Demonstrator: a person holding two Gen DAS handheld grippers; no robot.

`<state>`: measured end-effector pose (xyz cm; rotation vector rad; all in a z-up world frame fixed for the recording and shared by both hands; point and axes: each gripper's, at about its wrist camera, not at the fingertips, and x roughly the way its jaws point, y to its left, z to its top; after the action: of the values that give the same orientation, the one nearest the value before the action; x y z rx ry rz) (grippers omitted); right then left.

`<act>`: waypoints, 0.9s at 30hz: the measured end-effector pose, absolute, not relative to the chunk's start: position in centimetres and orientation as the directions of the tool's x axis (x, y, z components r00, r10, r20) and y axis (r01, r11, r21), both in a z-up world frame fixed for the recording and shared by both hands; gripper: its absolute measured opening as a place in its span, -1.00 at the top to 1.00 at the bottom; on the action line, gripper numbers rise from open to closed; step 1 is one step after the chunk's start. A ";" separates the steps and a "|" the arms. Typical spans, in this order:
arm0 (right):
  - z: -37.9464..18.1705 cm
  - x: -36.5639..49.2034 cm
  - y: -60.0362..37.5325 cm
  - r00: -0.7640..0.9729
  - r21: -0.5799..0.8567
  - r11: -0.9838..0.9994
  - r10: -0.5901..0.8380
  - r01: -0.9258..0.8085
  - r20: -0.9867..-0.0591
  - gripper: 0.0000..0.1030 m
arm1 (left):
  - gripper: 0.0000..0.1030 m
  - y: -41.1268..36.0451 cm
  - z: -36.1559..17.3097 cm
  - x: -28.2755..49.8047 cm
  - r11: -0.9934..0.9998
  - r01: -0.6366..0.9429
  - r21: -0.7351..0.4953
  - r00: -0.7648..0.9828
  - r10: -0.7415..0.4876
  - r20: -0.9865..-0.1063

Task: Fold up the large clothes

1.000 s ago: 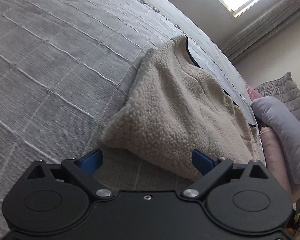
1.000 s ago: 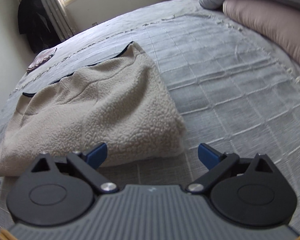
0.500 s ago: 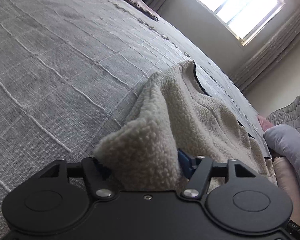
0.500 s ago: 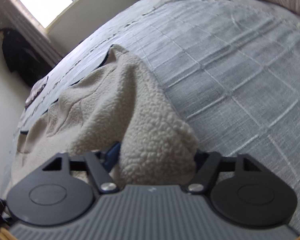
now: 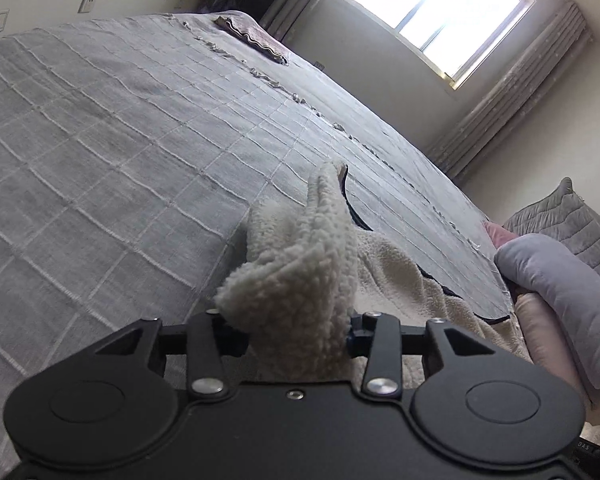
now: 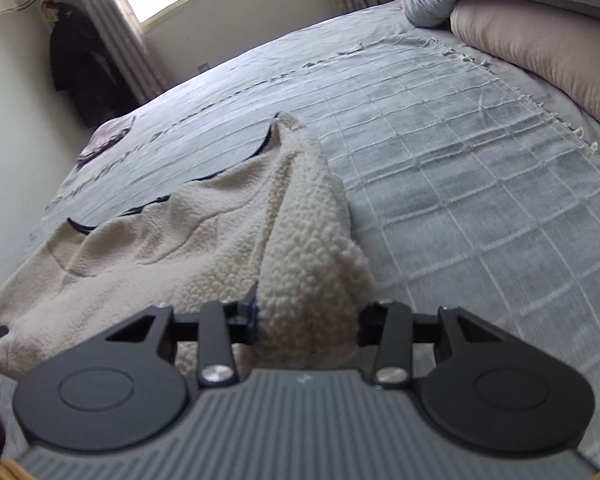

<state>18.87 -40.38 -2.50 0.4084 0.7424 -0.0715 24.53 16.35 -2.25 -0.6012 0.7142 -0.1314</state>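
Note:
A cream fleece garment (image 5: 300,280) with dark trim lies partly folded on a grey checked bedspread (image 5: 120,140). My left gripper (image 5: 296,336) is shut on one near corner of the fleece and lifts it off the bed. My right gripper (image 6: 306,322) is shut on the other near corner of the fleece (image 6: 308,248), also raised. The far edge with the dark trim still rests on the bedspread (image 6: 460,160). The fingertips are hidden in the pile.
Stacked pillows and a grey duvet (image 5: 560,280) sit at the bed's head, seen also in the right wrist view (image 6: 520,20). A small folded cloth (image 5: 256,36) lies at the far bed edge. A dark garment (image 6: 80,68) hangs by the window curtain.
Both grippers went from open in front of the fleece's near edge to shut on its corners, and have lifted those corners up off the bed.

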 end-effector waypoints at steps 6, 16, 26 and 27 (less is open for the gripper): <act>-3.0 11.5 -39.7 0.711 0.352 0.925 0.151 0.143 -0.686 0.22 | 0.20 18.9 -3.1 16.8 0.801 -0.068 -0.594 0.704 -0.383 -0.598; -4.9 7.3 -39.4 0.669 0.173 0.963 -0.010 0.207 -0.743 -0.40 | -0.39 20.4 -9.5 13.2 0.731 -0.141 -0.667 0.684 -0.416 -0.600; -2.0 8.4 -31.4 0.784 0.067 0.998 0.059 -0.022 -0.618 -0.34 | -0.25 19.4 -11.1 13.2 0.655 -0.190 -0.731 0.771 -0.362 -0.525; -2.2 8.9 -29.9 0.781 0.063 0.996 0.092 -0.067 -0.617 -0.25 | -0.21 19.2 -10.9 13.1 0.664 -0.189 -0.723 0.774 -0.352 -0.526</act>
<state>8.86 -29.91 -2.23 0.0383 0.6686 0.0861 13.08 19.18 -10.88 -0.8574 0.7002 -0.1007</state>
